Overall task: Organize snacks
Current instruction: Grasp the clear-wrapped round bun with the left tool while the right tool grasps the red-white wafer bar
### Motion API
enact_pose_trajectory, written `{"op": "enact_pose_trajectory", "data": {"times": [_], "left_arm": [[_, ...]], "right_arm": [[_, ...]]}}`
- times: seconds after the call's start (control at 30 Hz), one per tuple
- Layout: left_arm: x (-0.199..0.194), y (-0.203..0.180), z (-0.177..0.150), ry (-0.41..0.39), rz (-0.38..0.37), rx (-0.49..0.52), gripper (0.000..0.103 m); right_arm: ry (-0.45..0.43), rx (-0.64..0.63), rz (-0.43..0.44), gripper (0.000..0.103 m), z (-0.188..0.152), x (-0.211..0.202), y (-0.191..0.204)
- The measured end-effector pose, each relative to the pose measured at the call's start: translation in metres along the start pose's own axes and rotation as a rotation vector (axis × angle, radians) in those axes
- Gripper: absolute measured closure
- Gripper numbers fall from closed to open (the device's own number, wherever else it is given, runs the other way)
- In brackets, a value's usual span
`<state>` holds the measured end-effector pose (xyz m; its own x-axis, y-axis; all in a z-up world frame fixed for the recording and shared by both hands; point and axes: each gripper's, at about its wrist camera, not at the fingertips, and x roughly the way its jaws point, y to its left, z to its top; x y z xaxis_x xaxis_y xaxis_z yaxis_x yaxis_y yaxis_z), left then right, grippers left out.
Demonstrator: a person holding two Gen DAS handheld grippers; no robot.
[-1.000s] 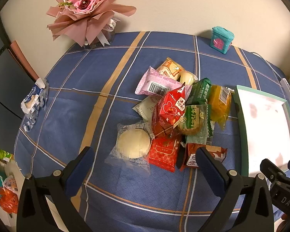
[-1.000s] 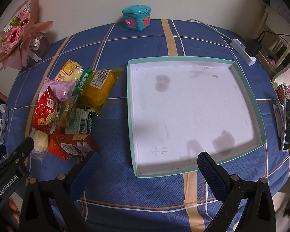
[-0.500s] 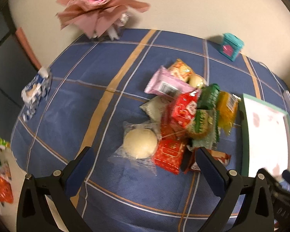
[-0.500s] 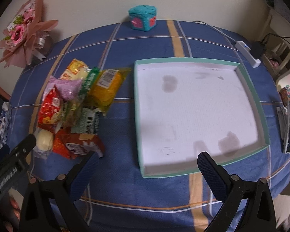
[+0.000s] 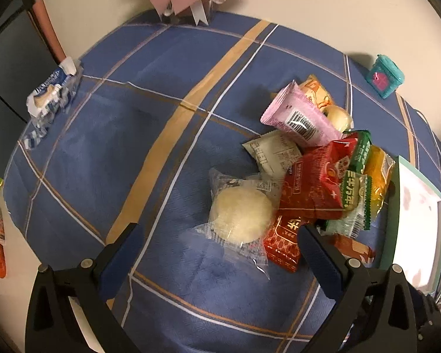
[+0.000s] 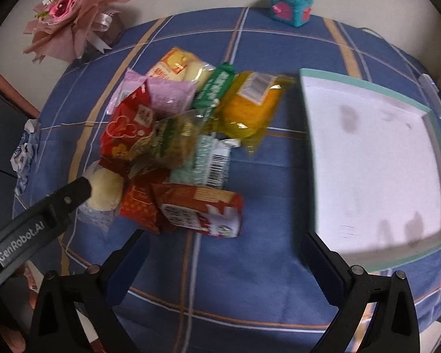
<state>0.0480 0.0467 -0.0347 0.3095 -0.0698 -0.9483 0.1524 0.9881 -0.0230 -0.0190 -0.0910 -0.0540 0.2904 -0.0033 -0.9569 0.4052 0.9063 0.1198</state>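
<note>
Left hand-held gripper (image 5: 219, 253) spread, over bun (image 5: 240, 216) | right hand-held gripper (image 6: 225, 260) spread, empty | snacks (image 6: 176, 135) piled on table (image 5: 108, 153), left of tray (image 6: 376, 158).

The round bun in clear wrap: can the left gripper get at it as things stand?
Probably yes. The left gripper is open, and the round bun lies just ahead between its fingers at the near edge of the snack pile, nothing on top. Only the red packet crowds its right side.
</note>
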Motion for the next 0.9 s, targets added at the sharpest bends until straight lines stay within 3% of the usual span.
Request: {"op": "enact_pose_trajectory", "data": {"times": [0.23,0.37,0.47,0.6,0.73,0.9], "left_arm": [[0.026,0.0,0.01,0.044,-0.015,-0.002,0.001],[0.041,0.003,0.012,0.08,-0.026,-0.021,0.017],[0.048,0.001,0.013,0.092,-0.042,-0.015,0.02],[0.053,0.0,0.013,0.102,-0.053,-0.012,0.041],[0.054,0.002,0.012,0.102,-0.059,-0.01,0.045],[0.053,0.004,0.006,0.1,-0.065,-0.008,0.047]], "right_arm": [[0.029,0.004,0.019,0.0,0.005,0.024,0.014],[0.02,0.008,0.012,0.003,0.008,0.031,0.019],[0.017,0.017,0.011,0.009,0.012,0.037,0.021],[0.023,0.031,0.015,0.022,0.015,0.043,0.019],[0.033,0.036,0.02,0.032,0.017,0.046,0.014],[0.031,0.039,0.029,0.034,0.018,0.046,0.01]]}}
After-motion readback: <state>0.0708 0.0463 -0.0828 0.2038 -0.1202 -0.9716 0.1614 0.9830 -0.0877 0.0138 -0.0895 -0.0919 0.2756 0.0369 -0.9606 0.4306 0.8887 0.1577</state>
